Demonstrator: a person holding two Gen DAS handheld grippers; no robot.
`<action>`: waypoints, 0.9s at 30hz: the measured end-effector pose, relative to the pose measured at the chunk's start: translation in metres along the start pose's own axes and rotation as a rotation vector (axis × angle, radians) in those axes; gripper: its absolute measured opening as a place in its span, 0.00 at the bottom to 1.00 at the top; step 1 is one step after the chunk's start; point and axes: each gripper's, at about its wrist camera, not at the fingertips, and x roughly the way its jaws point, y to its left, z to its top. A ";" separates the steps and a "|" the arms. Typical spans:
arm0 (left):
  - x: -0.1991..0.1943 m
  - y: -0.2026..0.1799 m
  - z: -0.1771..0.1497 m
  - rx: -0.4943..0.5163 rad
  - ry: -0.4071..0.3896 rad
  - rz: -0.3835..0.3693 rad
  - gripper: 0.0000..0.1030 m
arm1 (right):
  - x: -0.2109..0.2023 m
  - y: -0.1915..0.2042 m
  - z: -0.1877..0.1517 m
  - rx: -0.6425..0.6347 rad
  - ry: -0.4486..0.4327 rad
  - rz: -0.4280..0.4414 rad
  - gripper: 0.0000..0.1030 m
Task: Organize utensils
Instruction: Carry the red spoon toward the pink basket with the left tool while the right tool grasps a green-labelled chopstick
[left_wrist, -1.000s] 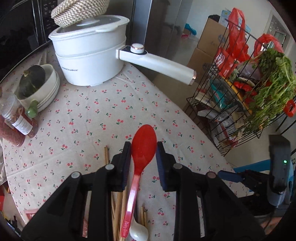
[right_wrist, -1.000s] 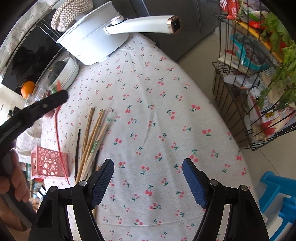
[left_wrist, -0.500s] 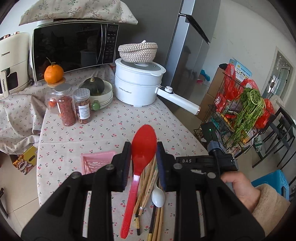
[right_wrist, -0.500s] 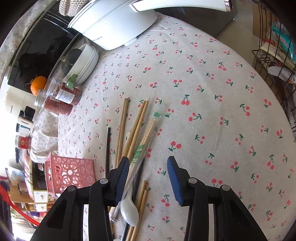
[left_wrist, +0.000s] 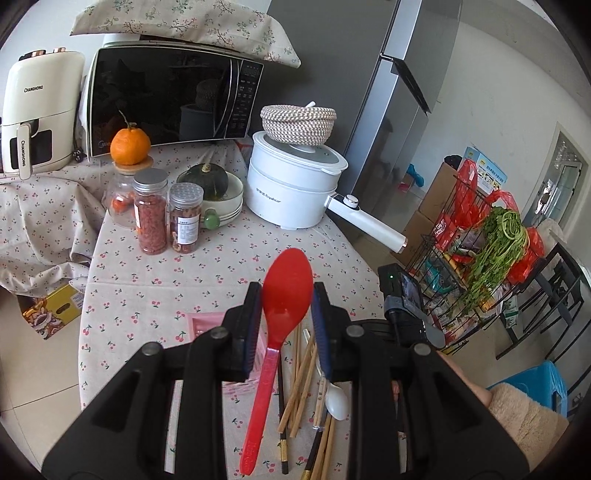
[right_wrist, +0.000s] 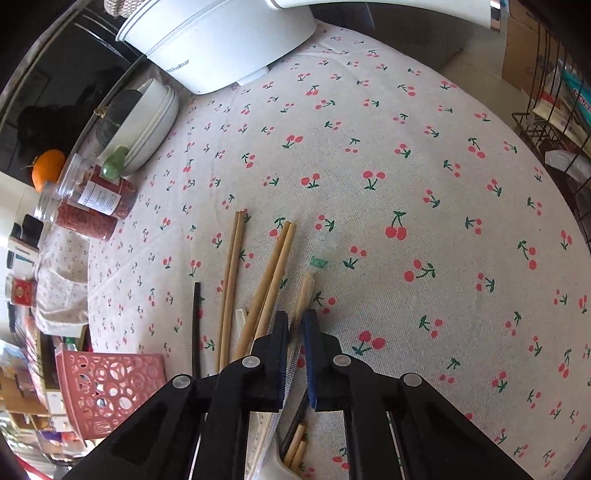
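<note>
The red plastic spoon (left_wrist: 286, 302) sits pinched between the left gripper (left_wrist: 286, 314) fingers, above the counter (right_wrist: 424, 177). The right gripper (right_wrist: 295, 332), whose fingers have just been closing, nips a plastic-wrapped wooden chopstick pair (right_wrist: 306, 291) from the loose pile. The pink perforated plastic basket (right_wrist: 107, 384) stands near the counter's left edge; open cherry-print cloth lies to the right.
</note>
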 end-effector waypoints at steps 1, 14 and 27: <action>-0.001 0.001 0.001 -0.003 -0.012 0.002 0.28 | -0.001 -0.003 -0.001 0.013 0.003 0.028 0.06; -0.028 0.018 0.021 -0.057 -0.436 0.083 0.28 | -0.112 0.028 -0.025 -0.118 -0.214 0.242 0.05; 0.032 0.059 0.007 -0.265 -0.447 0.199 0.28 | -0.163 0.033 -0.039 -0.165 -0.391 0.260 0.05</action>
